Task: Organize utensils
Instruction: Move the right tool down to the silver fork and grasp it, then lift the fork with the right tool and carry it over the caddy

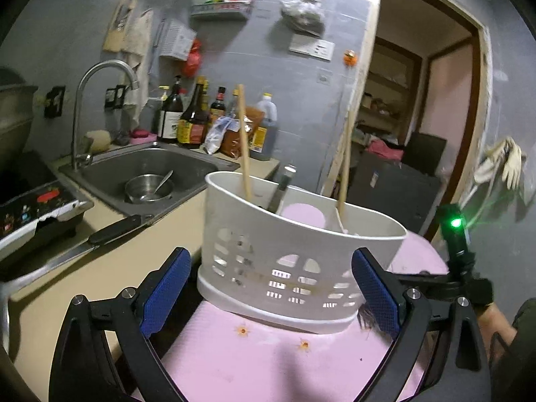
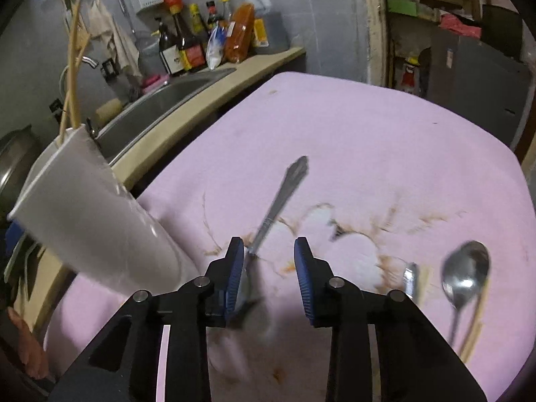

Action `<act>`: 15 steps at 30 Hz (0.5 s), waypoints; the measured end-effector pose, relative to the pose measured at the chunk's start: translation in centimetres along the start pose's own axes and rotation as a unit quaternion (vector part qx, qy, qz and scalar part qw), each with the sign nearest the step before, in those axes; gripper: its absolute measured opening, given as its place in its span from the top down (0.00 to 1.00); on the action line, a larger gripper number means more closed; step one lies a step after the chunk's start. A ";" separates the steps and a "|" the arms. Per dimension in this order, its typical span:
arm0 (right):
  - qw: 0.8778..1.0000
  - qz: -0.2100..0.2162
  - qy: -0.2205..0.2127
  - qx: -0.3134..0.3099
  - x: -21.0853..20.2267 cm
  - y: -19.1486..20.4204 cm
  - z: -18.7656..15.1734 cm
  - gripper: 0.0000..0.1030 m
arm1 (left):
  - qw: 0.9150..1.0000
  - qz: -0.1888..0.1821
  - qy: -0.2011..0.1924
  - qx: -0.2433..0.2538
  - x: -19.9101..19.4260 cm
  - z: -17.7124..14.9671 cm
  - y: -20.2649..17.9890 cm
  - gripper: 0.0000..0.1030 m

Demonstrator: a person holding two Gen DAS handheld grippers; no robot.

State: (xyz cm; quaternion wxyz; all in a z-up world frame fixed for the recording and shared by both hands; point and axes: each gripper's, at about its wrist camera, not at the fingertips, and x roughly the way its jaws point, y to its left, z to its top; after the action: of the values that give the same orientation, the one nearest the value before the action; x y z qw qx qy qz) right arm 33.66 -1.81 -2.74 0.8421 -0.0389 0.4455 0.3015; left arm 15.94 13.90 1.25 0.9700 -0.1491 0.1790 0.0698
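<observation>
I'm mid-sort on the pink-covered surface [image 2: 368,127]: the white caddy [image 1: 294,254] stands on it just ahead of my left gripper [image 1: 268,288], whose fingers are spread wide to either side of it without touching, chopsticks [image 1: 244,140] already upright inside. My right gripper [image 2: 269,281] hangs over a metal utensil [image 2: 281,197] lying flat, fingers part-spread and straddling its near end, not visibly pinching. Next, I judge, I close on it, lift, and carry it left to the caddy; a spoon [image 2: 464,274] waits further right.

I see the desk [image 2: 351,127] under a pink cloth carrying the white utensil holder [image 1: 301,251], a metal-handled utensil [image 2: 284,191] and a spoon [image 2: 465,271].
</observation>
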 end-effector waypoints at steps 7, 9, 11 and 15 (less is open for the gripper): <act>0.999 -0.031 0.020 -0.020 1.7 0.9 -0.1 0.76 | 0.999 -0.018 0.003 -0.035 -0.4 0.6 1.6 0.09; 0.999 -0.035 0.023 -0.025 1.9 1.0 0.0 0.90 | 0.999 -0.020 0.003 -0.040 -0.4 0.8 1.7 0.09; 0.999 -0.017 0.031 0.000 1.7 0.2 0.0 0.92 | 0.999 -0.021 0.000 -0.042 -0.6 0.9 1.6 0.09; 0.999 0.015 0.022 0.047 0.4 -1.5 -0.8 0.97 | 0.999 -0.024 -0.006 -0.043 -0.9 0.9 1.6 0.09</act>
State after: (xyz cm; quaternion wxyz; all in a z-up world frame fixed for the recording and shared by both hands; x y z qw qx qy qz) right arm 34.09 -3.13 -3.85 0.8284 0.0007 0.4783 0.2916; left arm 15.12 15.66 1.94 0.9652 -0.1941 0.1662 0.0552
